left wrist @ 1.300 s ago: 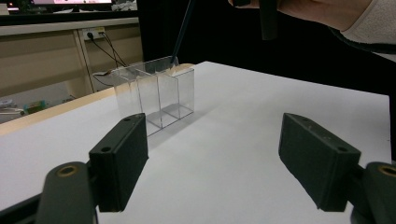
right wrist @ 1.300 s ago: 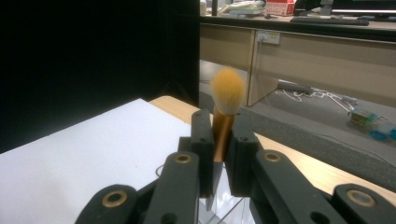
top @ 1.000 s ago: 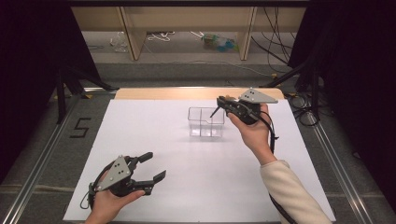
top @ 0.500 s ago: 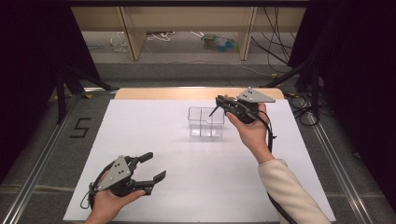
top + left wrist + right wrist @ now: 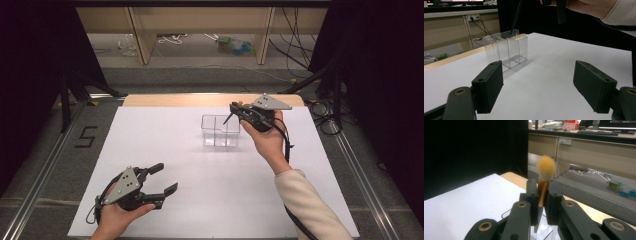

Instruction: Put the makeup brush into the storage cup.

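One clear box [image 5: 220,131] stands on the white table [image 5: 150,145], split into compartments. Well off to its left and nearer the person, the left gripper [image 5: 162,181] rests with jaws apart and nothing between them. Just right of the box, the right gripper [image 5: 233,111] is clamped on one brush [image 5: 545,176], whose dark handle tip slants down over the box's right end, bristles up.
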### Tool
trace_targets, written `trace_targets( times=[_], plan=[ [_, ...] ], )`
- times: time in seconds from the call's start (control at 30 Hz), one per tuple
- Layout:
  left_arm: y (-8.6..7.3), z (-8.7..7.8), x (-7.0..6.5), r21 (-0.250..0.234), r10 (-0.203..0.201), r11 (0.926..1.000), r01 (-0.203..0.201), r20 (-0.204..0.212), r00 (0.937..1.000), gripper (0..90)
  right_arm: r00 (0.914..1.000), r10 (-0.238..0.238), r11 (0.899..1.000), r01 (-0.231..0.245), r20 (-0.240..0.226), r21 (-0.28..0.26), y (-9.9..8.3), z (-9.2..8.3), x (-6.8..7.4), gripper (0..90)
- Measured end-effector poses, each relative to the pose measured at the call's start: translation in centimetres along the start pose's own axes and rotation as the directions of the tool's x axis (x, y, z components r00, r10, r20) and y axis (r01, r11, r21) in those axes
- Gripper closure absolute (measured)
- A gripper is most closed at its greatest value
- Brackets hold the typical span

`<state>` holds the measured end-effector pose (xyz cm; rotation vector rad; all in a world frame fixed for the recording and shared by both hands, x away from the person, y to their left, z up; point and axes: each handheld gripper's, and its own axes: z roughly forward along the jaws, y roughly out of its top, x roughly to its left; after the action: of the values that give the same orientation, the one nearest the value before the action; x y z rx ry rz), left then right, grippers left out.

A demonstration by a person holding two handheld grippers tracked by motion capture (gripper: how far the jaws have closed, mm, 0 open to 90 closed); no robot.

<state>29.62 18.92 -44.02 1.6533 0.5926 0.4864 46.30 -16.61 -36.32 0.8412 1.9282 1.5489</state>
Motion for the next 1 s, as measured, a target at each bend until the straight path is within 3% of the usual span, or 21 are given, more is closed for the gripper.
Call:
trace_targets(
  times=[0.1,1.0],
  plan=[
    [0.0,0.01,0.0,0.0,0.001,1.0,-0.001,0.001,1.0,24.1,0.9999,0.011,1.0,-0.011,-0.003,0.016,-0.05,0.02,0.13,84.0],
    [0.0,0.0,-0.04,0.001,0.002,1.0,-0.002,0.001,1.0,24.1,0.9997,0.004,1.0,-0.004,0.022,-0.003,-0.54,0.84,-0.04,83.9]
  ],
)
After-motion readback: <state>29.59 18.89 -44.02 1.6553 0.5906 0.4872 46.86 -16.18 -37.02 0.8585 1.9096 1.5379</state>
